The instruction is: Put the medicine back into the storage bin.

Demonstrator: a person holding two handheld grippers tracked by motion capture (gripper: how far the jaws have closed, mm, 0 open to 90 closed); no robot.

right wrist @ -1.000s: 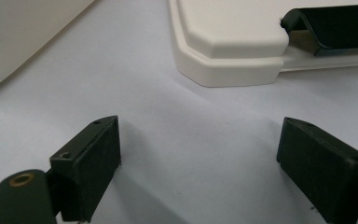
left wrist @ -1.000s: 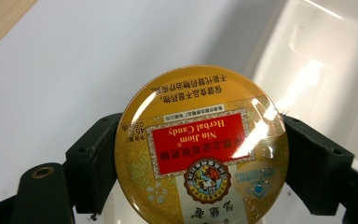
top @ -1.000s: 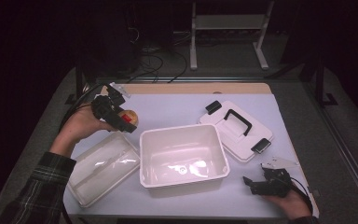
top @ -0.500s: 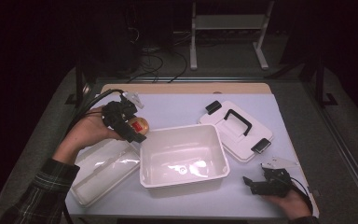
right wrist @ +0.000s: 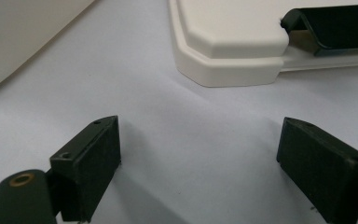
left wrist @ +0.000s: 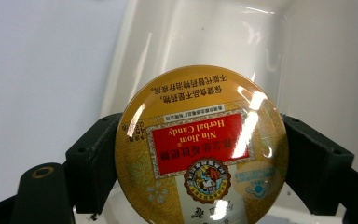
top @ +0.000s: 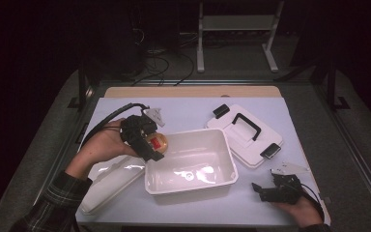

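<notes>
While my left gripper [top: 149, 145] clamps the round yellow candy tin [left wrist: 200, 149] by its edges, the tin hangs over the left rim of the white bin [top: 222, 159], red label up. My right gripper [top: 265, 191] rests on the table [top: 188, 113], jaws spread and empty, near the handled lid [right wrist: 233, 42].

One candy tin [top: 158, 142], one white tub [top: 191, 162], two lids [top: 244, 135] (both white)

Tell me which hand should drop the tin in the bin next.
Left. The left gripper already clamps the tin at the bin's near rim. The right gripper sits open and empty on the table, beside the lid.
</notes>
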